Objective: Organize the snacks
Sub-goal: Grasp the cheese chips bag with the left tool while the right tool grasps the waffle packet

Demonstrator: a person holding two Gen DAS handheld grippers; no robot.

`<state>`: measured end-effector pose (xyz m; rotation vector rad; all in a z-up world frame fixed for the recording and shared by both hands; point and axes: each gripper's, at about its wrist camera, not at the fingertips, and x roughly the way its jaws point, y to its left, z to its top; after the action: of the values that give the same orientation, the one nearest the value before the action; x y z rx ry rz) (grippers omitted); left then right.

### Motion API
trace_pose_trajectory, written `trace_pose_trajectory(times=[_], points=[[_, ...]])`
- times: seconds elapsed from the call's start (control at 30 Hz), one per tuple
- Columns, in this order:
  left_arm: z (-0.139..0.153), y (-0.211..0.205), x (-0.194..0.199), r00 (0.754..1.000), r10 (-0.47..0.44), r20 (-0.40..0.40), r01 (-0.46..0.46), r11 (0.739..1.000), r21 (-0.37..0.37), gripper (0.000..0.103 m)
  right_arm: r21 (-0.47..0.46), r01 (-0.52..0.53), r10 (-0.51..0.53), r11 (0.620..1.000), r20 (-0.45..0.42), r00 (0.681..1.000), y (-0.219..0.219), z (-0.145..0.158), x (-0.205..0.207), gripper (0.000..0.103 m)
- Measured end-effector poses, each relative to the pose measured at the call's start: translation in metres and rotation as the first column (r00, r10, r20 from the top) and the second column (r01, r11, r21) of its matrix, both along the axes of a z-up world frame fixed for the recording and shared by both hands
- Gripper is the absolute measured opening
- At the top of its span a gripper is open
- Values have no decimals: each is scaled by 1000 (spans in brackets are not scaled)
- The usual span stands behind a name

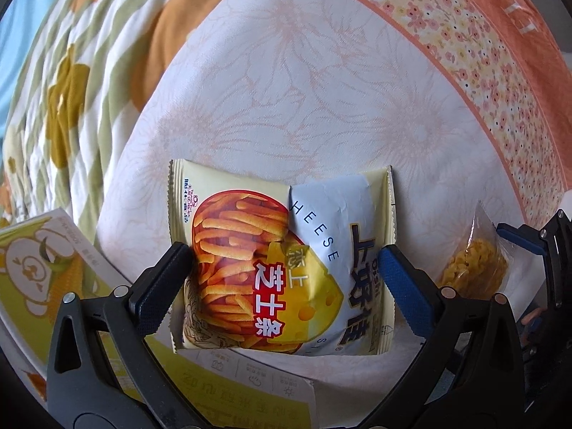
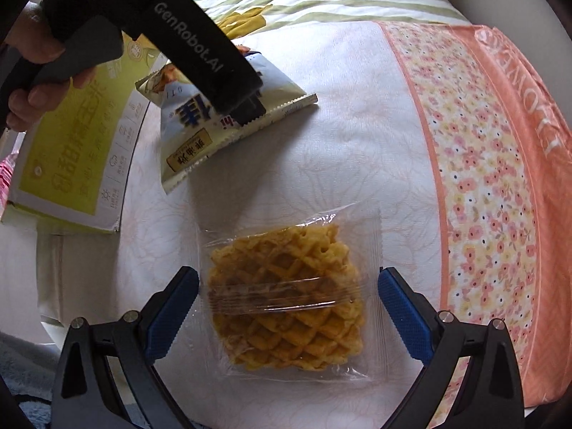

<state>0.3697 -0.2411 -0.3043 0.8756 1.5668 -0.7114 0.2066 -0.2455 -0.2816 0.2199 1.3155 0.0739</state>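
A yellow and white bag of cheese sticks [image 1: 279, 264] lies on the white floral bedding [image 1: 286, 89]. My left gripper [image 1: 284, 261] stands open around it, both fingers touching the bag's side edges; the left finger dents the bag slightly. In the right wrist view the same bag [image 2: 200, 136] sits tented under the left gripper's fingers [image 2: 246, 107]. A clear packet with a golden waffle snack [image 2: 286, 304] lies flat between the wide-open fingers of my right gripper [image 2: 287, 286], with small gaps on both sides. The waffle packet [image 1: 468, 268] also shows at the right of the left wrist view.
A yellow-green cardboard box [image 2: 71, 150] with a corn picture lies left of the bag, also seen as the box [image 1: 43, 268] in the left wrist view. A hand [image 2: 32, 53] holds the left gripper's handle. An orange flowered band [image 2: 482, 178] borders the bedding; a striped quilt [image 1: 71, 71] lies behind.
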Motion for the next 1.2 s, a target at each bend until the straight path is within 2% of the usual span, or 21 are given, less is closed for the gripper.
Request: trace_pose_trajectory(times=[0.1,0.27,0.47,0.67,0.97,1.17,1.2], points=[[1,2,-1,1000,8,18,-7,1000,-12,102,-10,-2,2,1000,13,1000,7,-2,-2,100],[15,7,-8,999,22,36,-20,999,-48,83,-12,3,-2,1000,26,1000,17,-6,-7,100],[28,18,-7,996,76,37,-72,994,-80,70,-8,-3,4,1000,44,999,20,-7,-19,100],[33,27,-9,993,113,36,-109,990,-92,69,-8,-21,21,1000,60,998,14,-5,-29,100],[39,38,-15,986,164,42,-159,981,-108,69,-42,-87,90,995,84,992,32,-5,-45,100],[49,42,-18,981,187,51,-180,975,-128,69,-135,-159,173,978,98,980,50,-13,-57,99],[50,42,-17,980,191,51,-184,974,-131,69,-141,-160,175,977,100,979,53,-12,-59,96]])
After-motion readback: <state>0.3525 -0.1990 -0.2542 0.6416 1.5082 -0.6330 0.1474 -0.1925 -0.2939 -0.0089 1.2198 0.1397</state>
